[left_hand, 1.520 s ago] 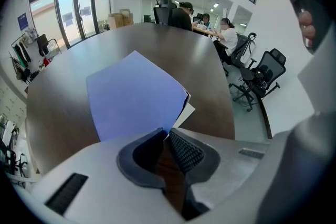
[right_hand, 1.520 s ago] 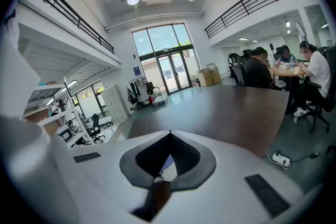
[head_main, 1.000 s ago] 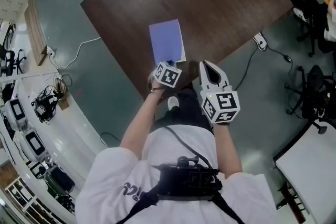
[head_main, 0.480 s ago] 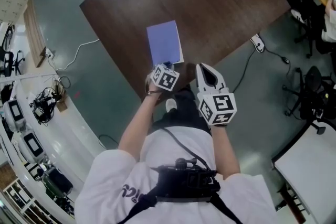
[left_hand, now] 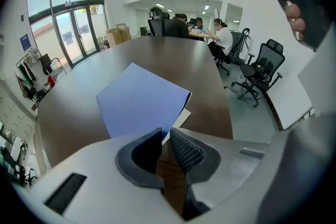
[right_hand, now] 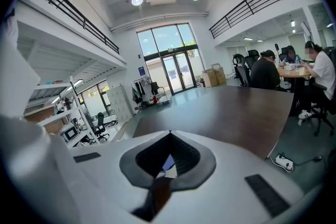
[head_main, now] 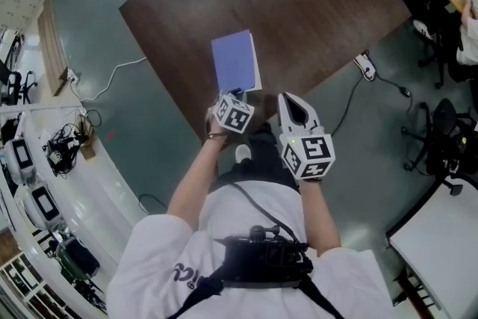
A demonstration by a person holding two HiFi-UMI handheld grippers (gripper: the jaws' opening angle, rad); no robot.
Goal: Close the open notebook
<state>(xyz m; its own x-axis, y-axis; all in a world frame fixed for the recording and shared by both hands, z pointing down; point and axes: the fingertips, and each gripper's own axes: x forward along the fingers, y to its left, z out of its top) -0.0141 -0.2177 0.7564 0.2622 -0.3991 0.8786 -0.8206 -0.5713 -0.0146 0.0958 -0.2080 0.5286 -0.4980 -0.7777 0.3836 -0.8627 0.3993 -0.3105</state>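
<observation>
The notebook (head_main: pixel 234 61) lies closed on the dark brown table (head_main: pixel 299 4), its blue cover up and white page edges showing along its right side. My left gripper (head_main: pixel 234 95) hovers at the notebook's near edge, pointing steeply down, shut with nothing between its fingers. In the left gripper view the blue notebook (left_hand: pixel 139 99) lies just beyond the left gripper (left_hand: pixel 165 131). My right gripper (head_main: pixel 288 98) is held to the right of the notebook, over the table's near edge, shut and empty. In the right gripper view, the right gripper (right_hand: pixel 169 134) points across the table top (right_hand: pixel 231 113).
A power strip (head_main: pixel 364 63) with its cable lies on the floor right of the table. A white cable (head_main: pixel 112 75) runs on the floor at the left. Office chairs (head_main: pixel 441 131) and a white table (head_main: pixel 441 235) stand at the right. People (left_hand: pixel 199 26) sit at the far end.
The left gripper has tilted slightly at the notebook's near edge. The notebook and the right gripper stay where they were.
</observation>
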